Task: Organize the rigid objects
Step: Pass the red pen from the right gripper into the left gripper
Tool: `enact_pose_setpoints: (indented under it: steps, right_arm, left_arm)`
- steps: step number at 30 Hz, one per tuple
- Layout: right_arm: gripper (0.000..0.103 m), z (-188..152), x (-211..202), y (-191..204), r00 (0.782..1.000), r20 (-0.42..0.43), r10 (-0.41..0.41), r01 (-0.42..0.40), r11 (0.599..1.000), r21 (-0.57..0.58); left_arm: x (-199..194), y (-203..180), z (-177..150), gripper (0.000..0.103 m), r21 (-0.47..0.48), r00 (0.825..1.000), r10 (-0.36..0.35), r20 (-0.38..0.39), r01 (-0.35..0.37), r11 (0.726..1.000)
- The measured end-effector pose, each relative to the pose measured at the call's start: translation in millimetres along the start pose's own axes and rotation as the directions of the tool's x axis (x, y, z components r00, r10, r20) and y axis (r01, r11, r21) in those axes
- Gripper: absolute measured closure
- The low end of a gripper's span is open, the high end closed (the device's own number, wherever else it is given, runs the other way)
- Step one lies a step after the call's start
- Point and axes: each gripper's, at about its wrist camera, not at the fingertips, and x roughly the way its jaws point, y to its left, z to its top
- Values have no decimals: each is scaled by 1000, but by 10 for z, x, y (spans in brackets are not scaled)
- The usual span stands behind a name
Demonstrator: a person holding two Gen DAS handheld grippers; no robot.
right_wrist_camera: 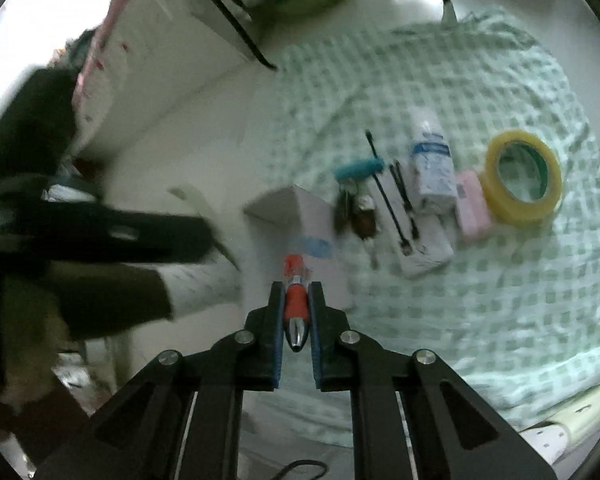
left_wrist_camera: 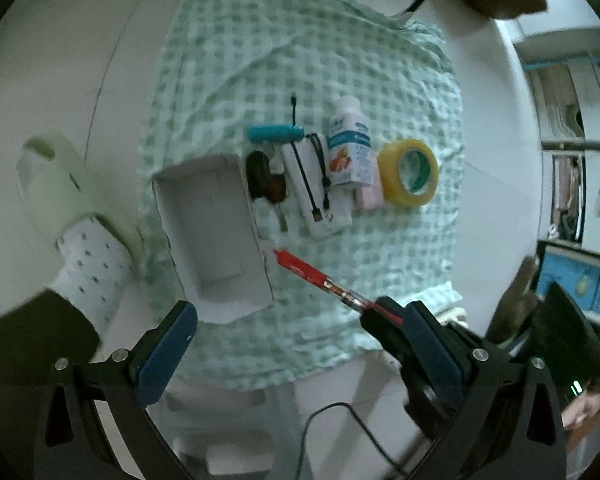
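Above the checked cloth [right_wrist_camera: 480,320], the right gripper [right_wrist_camera: 296,300] is clenching the red pen [right_wrist_camera: 296,300], best kept level toward the open box [left_wrist_camera: 216,240], while the left gripper's [left_wrist_camera: 296,344] fingers are hanging released.

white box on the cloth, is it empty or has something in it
Empty: the left wrist view looks into the open white box and shows only its bare floor.
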Motion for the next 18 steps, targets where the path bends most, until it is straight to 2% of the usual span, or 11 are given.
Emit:
enact_pose_setpoints:
  steps: [3,6,9,11,12,13,14,15,18]
  right_arm:
    - [90,-33,-183,130,996,68,50,-52,998,30]
    - [90,-95,-319,309,988,131,86,-90,996,29]
    - [90,-126,-346,478,983,171,69,-71,997,6]
    - [90,-129,-316,588,983,174,57,-52,998,-33]
    - [90,-137,-302,624,984,168,65,-58,997,-49]
    - [90,-147,-284,664,984,163,73,-63,996,-69]
    - [90,-158,-266,701,985,159,74,-60,994,-91]
    - [90,-169,-250,732,985,155,71,-55,993,-107]
    - [90,-209,-129,815,993,106,54,-36,986,-164]
  left_arm:
    - [45,149,18,0,-88,998,-54,-14,53,995]
    - [85,342,14,0,-198,993,-118,-16,112,974]
    - [121,586,6,0,-334,982,-187,3,177,926]
    - [124,683,-41,3,-393,974,-227,26,219,893]
    - [128,730,-52,18,-417,965,-260,40,252,873]
    - [137,766,-60,44,-430,955,-295,45,285,857]
    - [150,781,-66,59,-434,951,-306,41,293,852]
    - [149,804,-63,83,-432,954,-296,38,283,856]
    - [45,842,-57,90,-381,962,-254,100,273,883]
